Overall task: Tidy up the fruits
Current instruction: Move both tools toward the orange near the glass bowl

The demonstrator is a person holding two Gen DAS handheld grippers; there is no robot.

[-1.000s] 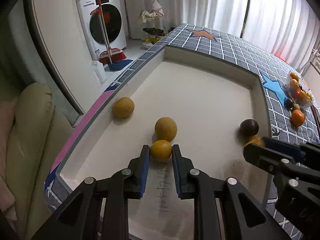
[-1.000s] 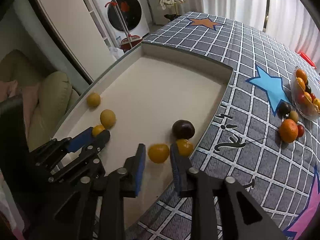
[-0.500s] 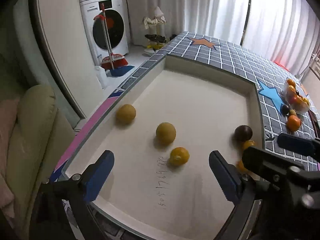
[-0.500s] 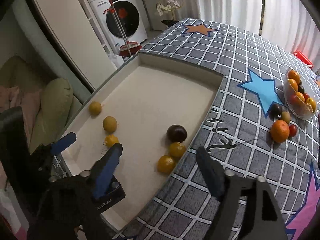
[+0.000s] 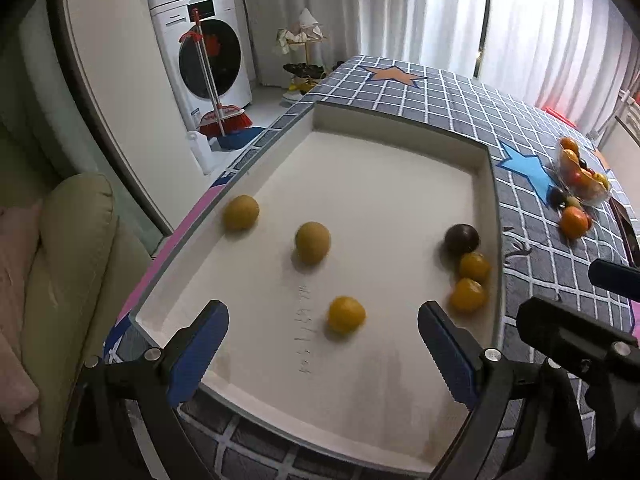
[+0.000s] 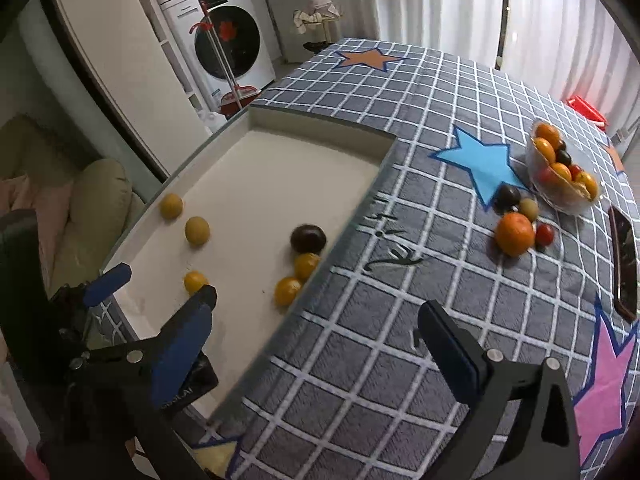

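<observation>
A shallow white tray (image 5: 400, 136) lies on the checked tablecloth. In it are two tan round fruits (image 5: 241, 212) (image 5: 313, 242), a small orange (image 5: 346, 314), a dark purple fruit (image 5: 462, 239) and two more small oranges (image 5: 475, 267) (image 5: 468, 295) by its right wall. My left gripper (image 5: 323, 316) hangs open above the tray's near end, with the small orange loose on the floor below it. My right gripper (image 6: 318, 304) is opening over the tray's right edge, and nothing is between its fingers. A clear bowl (image 6: 560, 200) holds several fruits.
Beside the bowl lie a large orange (image 6: 515, 234), a dark fruit (image 6: 508, 197), a green one (image 6: 529, 208) and a small red one (image 6: 545, 234). A dark flat object (image 6: 624, 256) lies at the cloth's right edge. A beige cushion (image 5: 72, 280) sits left of the table.
Both grippers opened and let go of their small oranges, which now rest in the tray. Both have drawn back and risen a little.
</observation>
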